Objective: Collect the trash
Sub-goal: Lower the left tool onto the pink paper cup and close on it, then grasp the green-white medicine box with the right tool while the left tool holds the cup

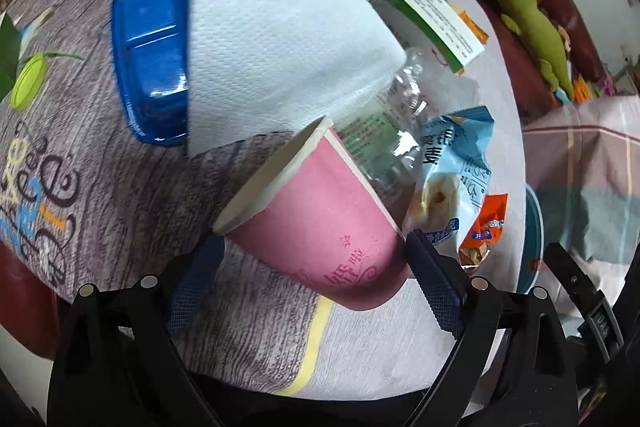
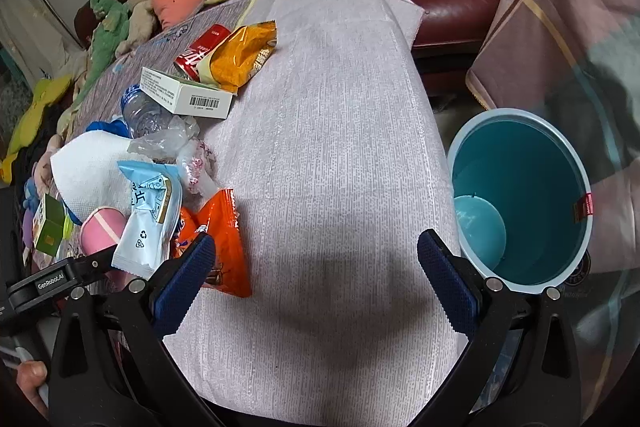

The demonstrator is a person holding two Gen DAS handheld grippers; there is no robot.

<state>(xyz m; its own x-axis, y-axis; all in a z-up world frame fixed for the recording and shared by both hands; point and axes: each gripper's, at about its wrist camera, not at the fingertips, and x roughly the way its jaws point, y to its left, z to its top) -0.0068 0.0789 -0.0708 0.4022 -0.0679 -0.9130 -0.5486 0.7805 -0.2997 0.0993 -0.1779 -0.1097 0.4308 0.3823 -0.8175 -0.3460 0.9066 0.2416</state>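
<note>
The left tool (image 1: 316,255) straddles the tipped pink paper cup (image 1: 320,223), pads apart; squeeze gently. The right tool (image 2: 316,259) gapes empty.

Your pink paper cup (image 1: 320,223) lies on side, rim toward left, against crushed clear bottle (image 1: 384,143). White napkin (image 1: 276,39) drapes beyond; blue snack wrapper (image 1: 452,167) and orange wrapper (image 1: 486,227) right. Teal bin (image 2: 532,187) stands off table's right edge.

Your left wrist camera looks steeply down, close over the pink paper cup (image 1: 320,223) on the table. Your right wrist camera faces down across the bare cloth, farther back. Both views share the cup (image 2: 102,225) and blue-white wrapper (image 1: 456,163) (image 2: 150,215).
</note>
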